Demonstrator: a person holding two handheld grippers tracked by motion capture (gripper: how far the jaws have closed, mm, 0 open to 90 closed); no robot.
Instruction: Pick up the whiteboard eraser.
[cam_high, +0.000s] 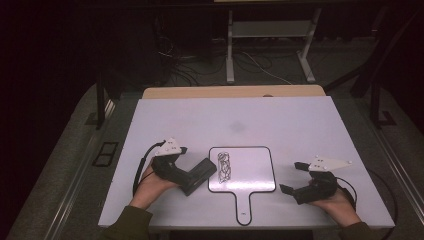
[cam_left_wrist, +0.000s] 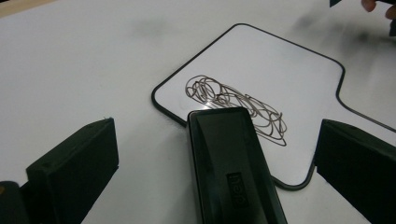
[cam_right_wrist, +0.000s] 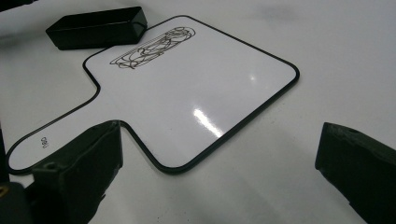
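Two grippers are in my hands over the white desk (cam_high: 280, 115), one at either side of a small handled whiteboard (cam_high: 250, 172) that lies flat at the lower centre of the high view. The whiteboard has a black rim, its handle points toward the bottom edge of that frame, and a dark scribble (cam_high: 224, 166) runs along its left margin.

My left gripper (cam_high: 192, 175) sits at the lower left of the high view. Its jaws stand wide open, and a black eraser (cam_high: 199, 176) lies between them without touching either one. In the left gripper view the eraser (cam_left_wrist: 233, 163) rises from the bottom centre of the frame, with a clear gap of desk between it and each jaw. Its far end overlaps the rim of the whiteboard (cam_left_wrist: 280, 70) and sits just beside the near end of the scribble (cam_left_wrist: 236, 105).

My right gripper (cam_high: 294, 176) sits at the lower right of the high view, well apart from the eraser. Its jaws are also wide open and hold nothing. In the right gripper view the left jaw stands over the junction of handle and board, and the right jaw stands over bare desk (cam_right_wrist: 350, 56) beyond the whiteboard (cam_right_wrist: 201, 98). The eraser (cam_right_wrist: 95, 27) lies at the upper left of that frame, beside the scribble (cam_right_wrist: 154, 46).
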